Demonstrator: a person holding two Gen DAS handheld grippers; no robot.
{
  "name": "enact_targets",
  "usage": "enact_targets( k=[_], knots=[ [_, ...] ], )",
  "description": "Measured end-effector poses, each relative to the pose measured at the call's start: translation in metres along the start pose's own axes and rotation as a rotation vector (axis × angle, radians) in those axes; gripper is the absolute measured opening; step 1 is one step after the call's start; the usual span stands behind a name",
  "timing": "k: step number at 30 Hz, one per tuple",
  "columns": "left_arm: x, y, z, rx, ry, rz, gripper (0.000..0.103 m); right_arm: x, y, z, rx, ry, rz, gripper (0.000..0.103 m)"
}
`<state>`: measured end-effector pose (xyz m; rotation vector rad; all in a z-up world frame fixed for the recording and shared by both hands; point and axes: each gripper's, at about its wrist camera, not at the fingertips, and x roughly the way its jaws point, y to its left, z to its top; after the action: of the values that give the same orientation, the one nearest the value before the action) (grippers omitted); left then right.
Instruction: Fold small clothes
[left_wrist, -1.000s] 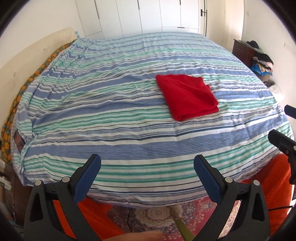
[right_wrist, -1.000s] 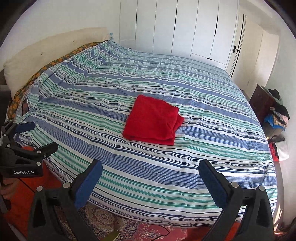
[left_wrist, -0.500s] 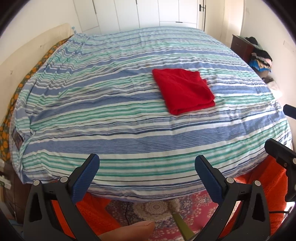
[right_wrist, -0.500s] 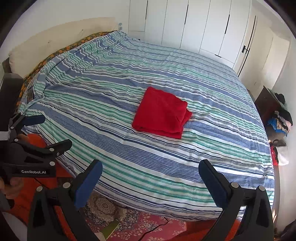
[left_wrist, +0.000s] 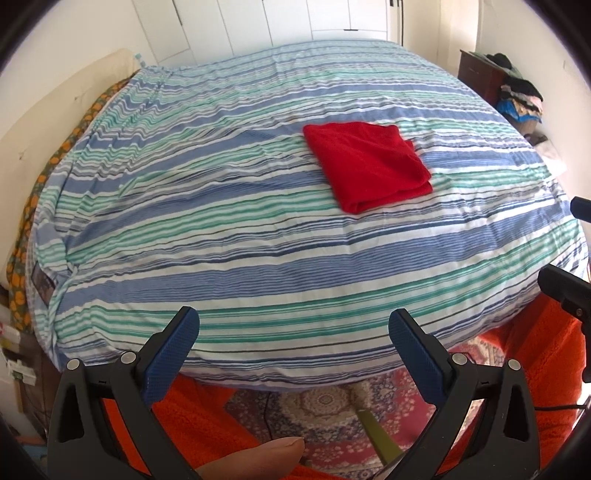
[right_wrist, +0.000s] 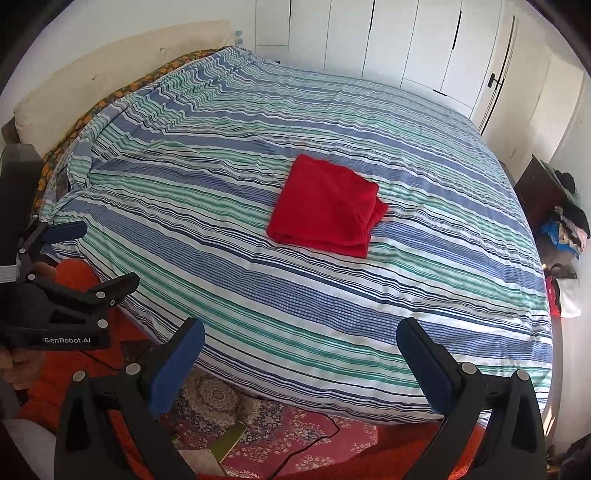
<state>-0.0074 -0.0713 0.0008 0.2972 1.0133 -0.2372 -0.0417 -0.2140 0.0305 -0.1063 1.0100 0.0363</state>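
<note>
Red cloth (left_wrist: 369, 168) — folded, neat rectangle.

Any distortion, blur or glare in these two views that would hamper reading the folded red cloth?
Left wrist view: strong fisheye bulges the bed into a dome, dark corners, red cloth sharp. Right wrist view: same barrel bend, cloth evenly daylit, a bright sun patch at the lower right edge, no blur.

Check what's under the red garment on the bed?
The folded red garment lies flat on the striped duvet, which shows all round it. The stripes run in under its edges. Whatever sits directly beneath is covered; nothing pokes out in either view.
</note>
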Motion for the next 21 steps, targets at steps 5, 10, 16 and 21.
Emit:
enact_targets(
  k=[5, 10, 16, 21],
  knots=[
    [-0.005, 0.002, -0.002, 0.007, -0.007, 0.014, 0.102, -0.003, 0.0, -0.003, -0.014, 0.02, -0.012, 0.102],
    [-0.007, 0.003, -0.002, 0.016, -0.023, 0.034, 0.102, -0.002, 0.0, -0.006, -0.028, 0.03, -0.026, 0.102],
    [-0.017, 0.011, 0.002, -0.022, -0.117, 0.028, 0.103, -0.011, -0.007, -0.005, -0.001, -0.039, -0.01, 0.102],
    [-0.029, 0.023, 0.012, -0.014, -0.277, 0.146, 0.103, -0.057, -0.029, -0.001, 0.108, -0.28, 0.042, 0.102]
  ],
)
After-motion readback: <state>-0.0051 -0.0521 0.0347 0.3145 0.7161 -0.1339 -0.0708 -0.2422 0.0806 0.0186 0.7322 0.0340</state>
